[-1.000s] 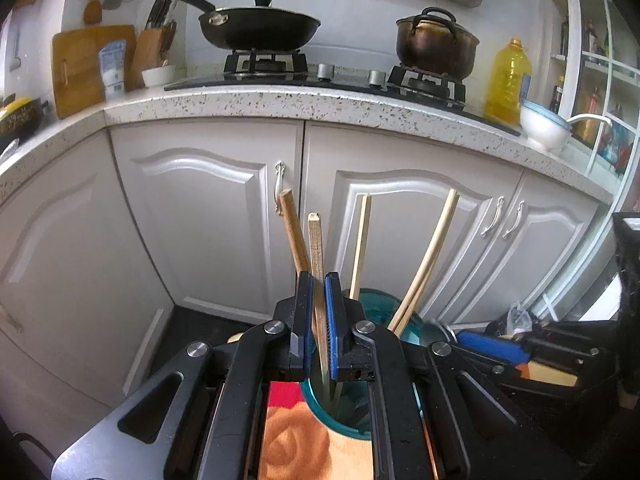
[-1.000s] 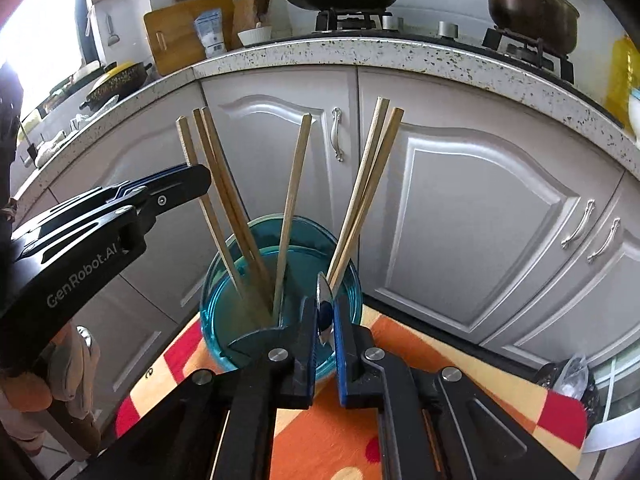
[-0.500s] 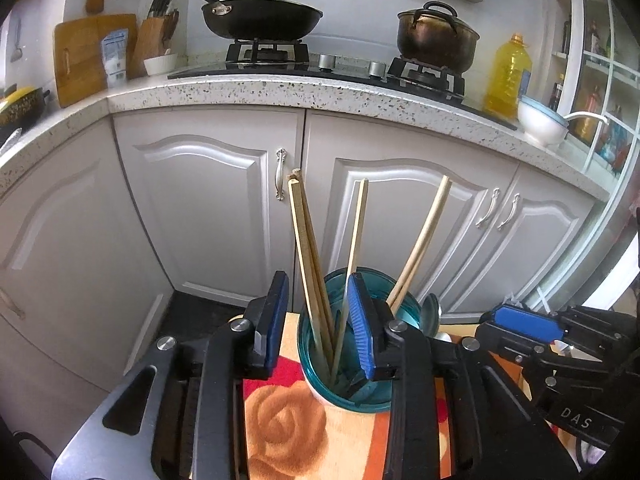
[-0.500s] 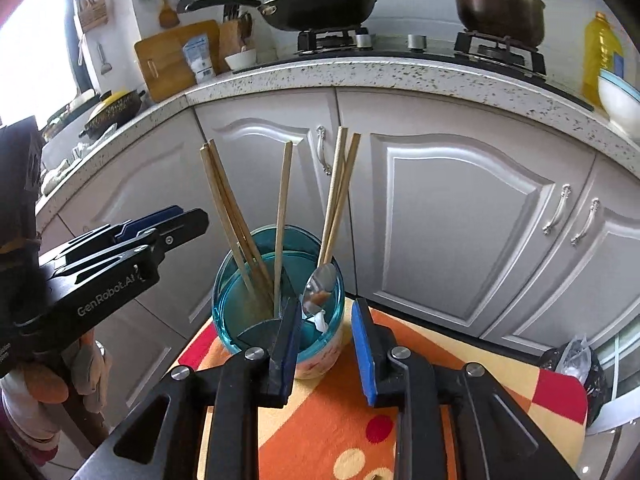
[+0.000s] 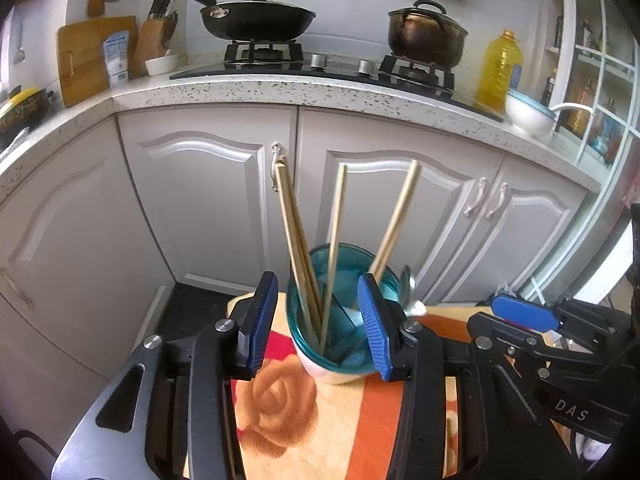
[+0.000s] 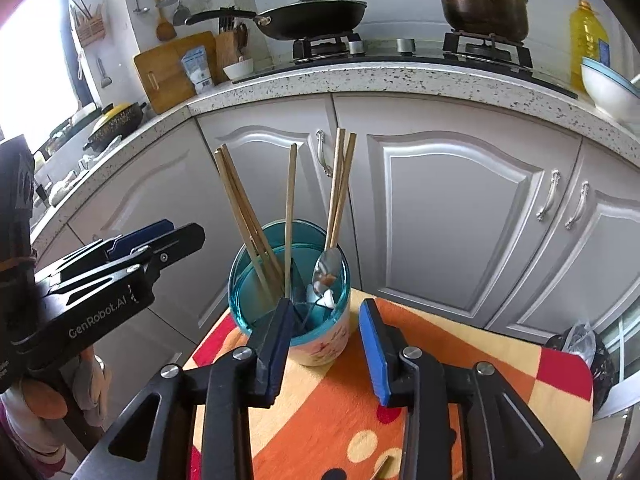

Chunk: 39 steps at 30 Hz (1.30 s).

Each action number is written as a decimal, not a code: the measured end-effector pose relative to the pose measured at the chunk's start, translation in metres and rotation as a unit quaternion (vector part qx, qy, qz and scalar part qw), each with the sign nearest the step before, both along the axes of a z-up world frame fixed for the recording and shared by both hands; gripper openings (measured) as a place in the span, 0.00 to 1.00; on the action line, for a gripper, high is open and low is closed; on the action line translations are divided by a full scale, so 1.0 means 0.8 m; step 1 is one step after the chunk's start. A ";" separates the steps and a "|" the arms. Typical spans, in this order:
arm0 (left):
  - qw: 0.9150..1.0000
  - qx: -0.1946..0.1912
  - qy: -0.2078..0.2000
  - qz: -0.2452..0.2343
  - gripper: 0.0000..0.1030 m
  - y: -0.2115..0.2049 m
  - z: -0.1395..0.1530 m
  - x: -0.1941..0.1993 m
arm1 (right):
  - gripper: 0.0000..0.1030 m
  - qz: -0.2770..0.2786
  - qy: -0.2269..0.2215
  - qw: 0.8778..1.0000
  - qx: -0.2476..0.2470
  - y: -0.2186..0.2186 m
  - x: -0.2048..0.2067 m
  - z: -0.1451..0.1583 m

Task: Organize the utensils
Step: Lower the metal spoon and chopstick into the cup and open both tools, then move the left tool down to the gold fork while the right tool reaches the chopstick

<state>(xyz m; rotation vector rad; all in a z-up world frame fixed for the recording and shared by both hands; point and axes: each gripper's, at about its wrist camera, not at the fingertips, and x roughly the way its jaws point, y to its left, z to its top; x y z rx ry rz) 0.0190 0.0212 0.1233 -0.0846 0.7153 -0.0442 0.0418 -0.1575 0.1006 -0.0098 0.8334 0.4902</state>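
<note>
A teal utensil cup [image 5: 344, 360] [image 6: 316, 344] stands at the far edge of a small table. Several wooden chopsticks [image 5: 298, 240] [image 6: 244, 216] lean out of it, and a metal spoon [image 6: 326, 270] [image 5: 406, 286] stands bowl-up in it. My left gripper [image 5: 318, 320] is open and empty, its pads either side of the cup's near rim. My right gripper [image 6: 324, 336] is open and empty just in front of the cup. Each gripper shows in the other's view: the right one [image 5: 524, 316], the left one [image 6: 156, 236].
The table wears an orange, red and yellow patterned cloth [image 6: 460, 364] [image 5: 320, 420]. White kitchen cabinets [image 5: 208, 200] stand close behind, under a speckled counter [image 6: 400, 76] with a pan, pot, bowl and oil bottle.
Both grippers have opened and drawn back from the cup. The left one let go of the chopsticks, the right one let go of the spoon; both now rest in the cup.
</note>
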 end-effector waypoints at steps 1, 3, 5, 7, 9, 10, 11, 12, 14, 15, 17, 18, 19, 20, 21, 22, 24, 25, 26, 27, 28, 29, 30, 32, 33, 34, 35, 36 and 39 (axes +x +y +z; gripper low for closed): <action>1.000 0.001 0.000 -0.005 0.40 -0.004 0.000 -0.005 | 0.33 -0.002 -0.001 1.000 -0.001 -0.002 -0.003 0.000; 1.000 0.006 0.004 -0.013 0.41 -0.013 0.000 -0.012 | 0.34 -0.007 -0.001 1.000 -0.006 -0.009 -0.012 0.000; 1.000 0.006 0.007 -0.021 0.41 -0.023 -0.001 -0.021 | 0.34 -0.013 0.001 1.000 -0.005 -0.018 -0.019 -0.002; 0.999 0.007 0.013 -0.034 0.41 -0.037 -0.004 -0.030 | 0.34 -0.019 0.003 1.000 -0.002 -0.028 -0.027 -0.004; 0.999 0.009 0.015 -0.043 0.41 -0.050 -0.005 -0.036 | 0.34 -0.025 0.005 1.000 -0.002 -0.037 -0.033 -0.005; 0.999 0.008 0.017 -0.049 0.41 -0.057 -0.007 -0.039 | 0.34 -0.029 0.006 1.000 -0.004 -0.044 -0.038 -0.007; 0.998 0.008 0.019 -0.055 0.41 -0.065 -0.008 -0.042 | 0.34 -0.033 0.008 0.999 -0.005 -0.049 -0.041 -0.008; 0.998 0.008 0.021 -0.059 0.41 -0.071 -0.009 -0.044 | 0.35 -0.038 0.009 0.999 -0.005 -0.055 -0.045 -0.009; 0.997 0.010 0.025 -0.069 0.41 -0.086 -0.012 -0.049 | 0.35 -0.046 0.013 0.999 -0.005 -0.065 -0.051 -0.012; 0.997 0.012 0.026 -0.076 0.41 -0.094 -0.014 -0.051 | 0.35 -0.052 0.015 0.999 -0.004 -0.072 -0.055 -0.014; 0.996 0.014 0.029 -0.085 0.41 -0.106 -0.016 -0.054 | 0.36 -0.060 0.018 0.998 -0.005 -0.084 -0.061 -0.018; 0.995 0.015 0.030 -0.089 0.41 -0.113 -0.017 -0.055 | 0.36 -0.064 0.020 0.998 -0.007 -0.091 -0.064 -0.020; 0.995 0.017 0.032 -0.094 0.41 -0.119 -0.019 -0.057 | 0.36 -0.068 0.022 0.997 -0.009 -0.096 -0.067 -0.022; 0.994 0.017 0.033 -0.098 0.41 -0.124 -0.020 -0.059 | 0.36 -0.072 0.024 0.997 -0.010 -0.102 -0.069 -0.023; 0.994 0.017 0.035 -0.102 0.41 -0.128 -0.021 -0.059 | 0.36 -0.076 0.025 0.997 -0.010 -0.107 -0.073 -0.025; 0.993 0.019 0.037 -0.107 0.41 -0.135 -0.023 -0.060 | 0.36 -0.079 0.026 0.996 -0.009 -0.111 -0.075 -0.025; 0.993 0.021 0.040 -0.113 0.41 -0.143 -0.026 -0.061 | 0.36 -0.089 0.030 0.996 -0.006 -0.124 -0.080 -0.029; 0.992 0.022 0.042 -0.116 0.41 -0.147 -0.027 -0.061 | 0.36 -0.092 0.032 0.995 -0.006 -0.128 -0.082 -0.031; 0.992 0.023 0.045 -0.119 0.41 -0.151 -0.029 -0.061 | 0.36 -0.097 0.034 0.995 -0.006 -0.133 -0.083 -0.033; 0.991 0.024 0.048 -0.123 0.41 -0.155 -0.031 -0.061 | 0.36 -0.100 0.037 0.994 -0.007 -0.137 -0.084 -0.035; 0.990 0.023 0.051 -0.126 0.41 -0.157 -0.034 -0.060 | 0.37 -0.105 0.039 0.994 -0.008 -0.145 -0.086 -0.039; 0.990 0.020 0.055 -0.128 0.41 -0.158 -0.036 -0.060 | 0.37 -0.108 0.042 0.993 -0.008 -0.150 -0.088 -0.042; 0.989 0.015 0.062 -0.130 0.41 -0.159 -0.039 -0.058 | 0.37 -0.111 0.045 0.993 -0.008 -0.155 -0.088 -0.045; 0.988 0.003 0.078 -0.134 0.41 -0.157 -0.047 -0.055 | 0.37 -0.118 0.052 0.992 -0.010 -0.165 -0.090 -0.052; 0.987 -0.001 0.086 -0.137 0.41 -0.155 -0.052 -0.053 | 0.37 -0.122 0.056 0.991 -0.011 -0.171 -0.091 -0.056; 0.986 -0.003 0.092 -0.139 0.41 -0.154 -0.056 -0.052 | 0.37 -0.128 0.061 0.990 -0.011 -0.177 -0.092 -0.061; 0.985 -0.005 0.099 -0.140 0.41 -0.152 -0.061 -0.051 | 0.37 -0.132 0.066 0.989 -0.010 -0.182 -0.093 -0.066; 0.984 -0.007 0.107 -0.141 0.41 -0.150 -0.067 -0.050 | 0.37 -0.137 0.074 0.988 -0.009 -0.188 -0.093 -0.072; 0.977 -0.016 0.145 -0.154 0.41 -0.148 -0.093 -0.047 | 0.38 -0.148 0.096 0.984 -0.009 -0.203 -0.092 -0.094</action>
